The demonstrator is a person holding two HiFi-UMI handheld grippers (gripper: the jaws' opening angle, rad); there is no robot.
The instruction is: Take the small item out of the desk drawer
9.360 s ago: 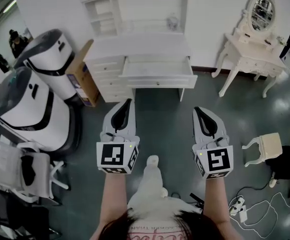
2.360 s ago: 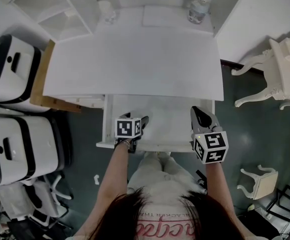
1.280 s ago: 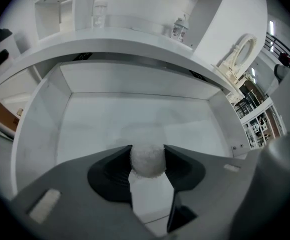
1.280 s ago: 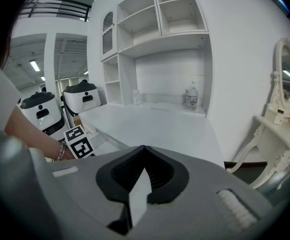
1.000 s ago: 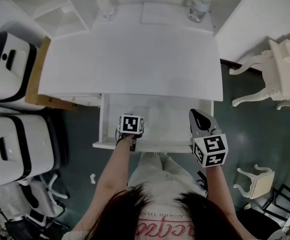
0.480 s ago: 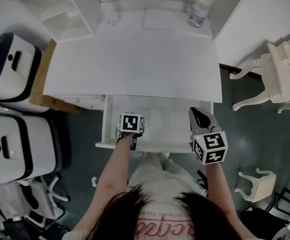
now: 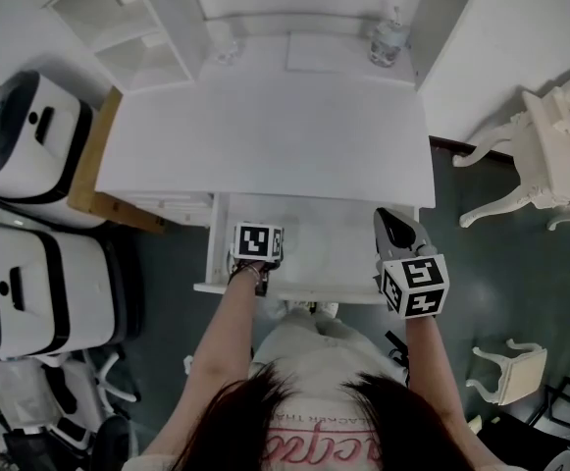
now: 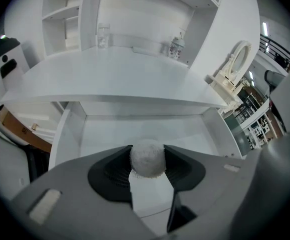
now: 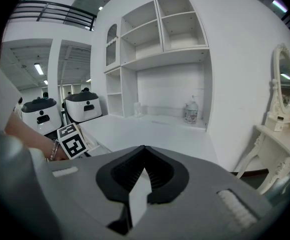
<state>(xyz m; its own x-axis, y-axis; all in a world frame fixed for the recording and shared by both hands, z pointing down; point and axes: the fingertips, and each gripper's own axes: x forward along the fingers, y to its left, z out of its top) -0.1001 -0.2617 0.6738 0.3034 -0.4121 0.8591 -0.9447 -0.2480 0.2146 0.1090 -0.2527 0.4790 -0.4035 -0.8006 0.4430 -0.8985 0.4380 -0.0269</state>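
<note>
The white desk [image 7: 265,126] has its middle drawer [image 7: 294,289] pulled open. My left gripper [image 7: 257,243] hangs over the drawer's front left part, and its marker cube hides the jaws from the head view. In the left gripper view, the left gripper [image 8: 147,150] is shut on a small white fuzzy ball [image 8: 147,160], with the drawer's [image 8: 65,134] pale floor beyond. My right gripper [image 7: 390,226] hovers at the drawer's right front corner. The right gripper view shows the right gripper [image 9: 144,151] shut, with nothing between the jaws.
A bottle [image 7: 388,39] and a glass [image 7: 228,49] stand at the back of the desk, under open shelves [image 7: 147,37]. Two white-and-black machines [image 7: 39,263] crowd the left. A white dressing table [image 7: 549,135] and a stool [image 7: 510,366] stand on the right.
Both grippers came from well back of the desk up to the open drawer. Over the last second the left gripper has stayed over the drawer's front left and the right arm has held still.
</note>
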